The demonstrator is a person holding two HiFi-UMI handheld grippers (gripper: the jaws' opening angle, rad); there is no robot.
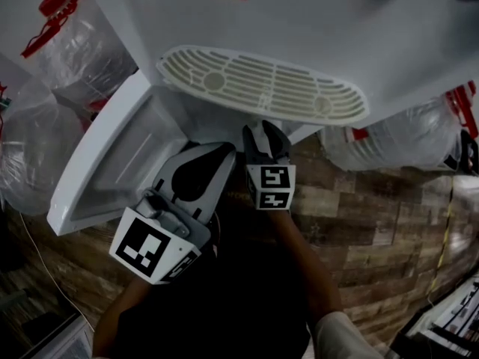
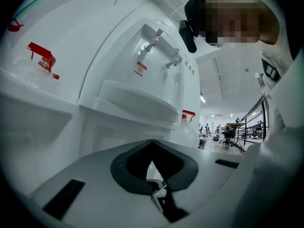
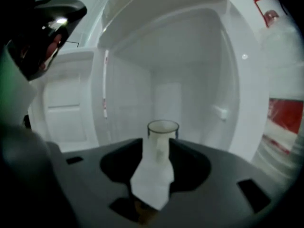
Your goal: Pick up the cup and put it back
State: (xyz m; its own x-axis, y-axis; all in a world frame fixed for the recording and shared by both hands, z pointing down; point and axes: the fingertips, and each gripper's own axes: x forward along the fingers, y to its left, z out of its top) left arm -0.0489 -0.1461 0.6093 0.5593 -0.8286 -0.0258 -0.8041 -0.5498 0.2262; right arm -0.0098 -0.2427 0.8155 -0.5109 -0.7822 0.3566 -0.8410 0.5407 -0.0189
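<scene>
Apparently just starting: aiming the right gripper (image 3: 157, 148), jaws spread wide and gripping nothing, at the cup (image 3: 163, 128) standing upright inside the dispenser's open compartment (image 3: 199, 89). Holding the left gripper (image 2: 152, 148) clenched and empty outside. Judging both lifting and returning as not yet done.

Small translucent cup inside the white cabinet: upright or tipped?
Upright. The right gripper view shows the small translucent cup with its round rim level on top and its sides vertical; its base is hidden.
</scene>
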